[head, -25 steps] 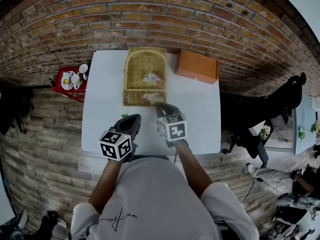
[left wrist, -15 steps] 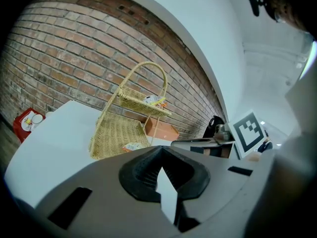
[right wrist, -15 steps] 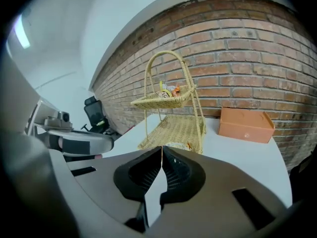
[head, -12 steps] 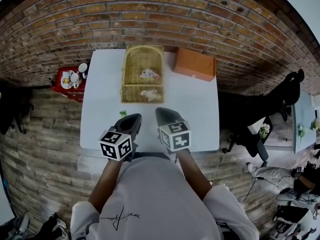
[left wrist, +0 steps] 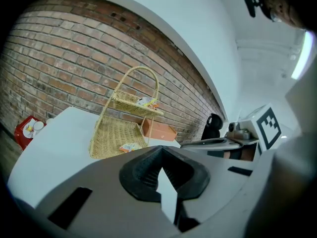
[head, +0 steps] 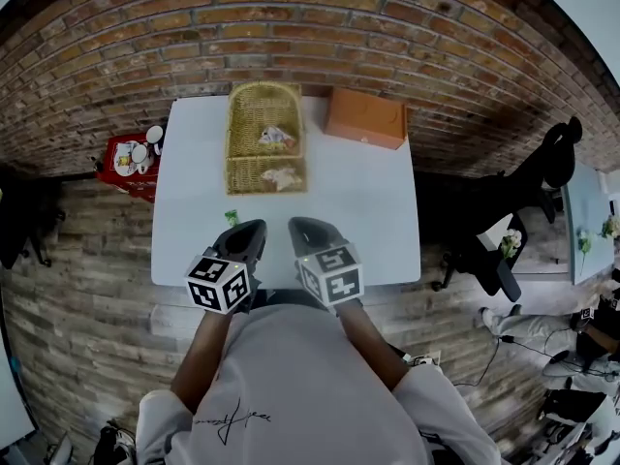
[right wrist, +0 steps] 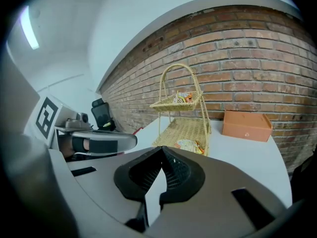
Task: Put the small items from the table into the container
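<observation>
Red stand (head: 116,180): left of the wicker basket (head: 250,174), off the table's edge, with white cups on it.
Green item (head: 232,217): a small piece lying on the white table (head: 358,211), out from the basket's front left corner and apart from it, just beside the left gripper's tip.
Left gripper (left wrist: 161,150): held on the person's side of the basket, well apart from it; jaws clenched tip to tip with nothing between them.
Wicker basket: two tiers under a hooped handle, standing at the table's far edge before a brick wall.
Upper packet (head: 276,136): a small pale snack packet with orange print, lying in the basket's top tier.
Lower packet (head: 282,175): a similar packet lying in the basket's bottom tier, near its front edge.
Right gripper (right wrist: 161,150): beside the left one, on the person's side of the basket and well apart from it; jaws clenched, empty.
Orange box (head: 365,117): closed, on the table just right of the basket, not touching it.
</observation>
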Demonstrator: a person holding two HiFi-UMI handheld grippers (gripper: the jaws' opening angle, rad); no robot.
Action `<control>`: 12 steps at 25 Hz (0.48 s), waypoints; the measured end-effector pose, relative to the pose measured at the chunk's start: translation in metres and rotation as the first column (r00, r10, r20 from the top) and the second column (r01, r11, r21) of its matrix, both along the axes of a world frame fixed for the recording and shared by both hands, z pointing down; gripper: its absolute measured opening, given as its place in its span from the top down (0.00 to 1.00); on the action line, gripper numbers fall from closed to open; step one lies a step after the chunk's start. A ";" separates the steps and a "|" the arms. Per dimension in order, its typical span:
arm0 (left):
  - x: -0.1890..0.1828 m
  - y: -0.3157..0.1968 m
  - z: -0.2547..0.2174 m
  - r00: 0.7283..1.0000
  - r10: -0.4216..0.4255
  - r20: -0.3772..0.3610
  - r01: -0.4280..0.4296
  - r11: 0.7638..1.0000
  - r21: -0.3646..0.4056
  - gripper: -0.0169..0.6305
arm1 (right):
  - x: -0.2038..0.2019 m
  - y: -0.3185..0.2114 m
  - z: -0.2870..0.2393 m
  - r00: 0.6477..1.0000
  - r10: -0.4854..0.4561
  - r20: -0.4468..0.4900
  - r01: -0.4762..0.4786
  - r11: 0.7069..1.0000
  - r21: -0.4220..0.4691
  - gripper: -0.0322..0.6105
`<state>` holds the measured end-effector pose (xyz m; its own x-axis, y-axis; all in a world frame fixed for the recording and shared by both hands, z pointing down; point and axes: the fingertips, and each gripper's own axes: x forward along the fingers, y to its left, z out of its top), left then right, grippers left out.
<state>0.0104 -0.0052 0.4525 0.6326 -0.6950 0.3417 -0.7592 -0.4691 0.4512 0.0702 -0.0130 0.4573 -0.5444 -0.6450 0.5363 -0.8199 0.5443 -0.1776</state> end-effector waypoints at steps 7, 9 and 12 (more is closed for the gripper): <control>-0.012 0.012 0.009 1.000 -0.017 -0.009 0.016 0.999 -0.042 0.96 | -0.008 0.014 0.001 1.000 -0.003 0.010 0.003 1.000 -0.001 0.91; -0.019 0.014 0.012 1.000 -0.026 0.003 0.027 0.998 -0.052 0.96 | -0.013 0.016 0.005 1.000 -0.004 0.008 0.004 1.000 -0.007 0.91; -0.032 0.014 0.015 0.999 -0.049 0.014 0.049 0.996 -0.069 0.96 | -0.025 0.016 0.011 1.000 -0.011 0.006 0.011 1.000 -0.020 0.91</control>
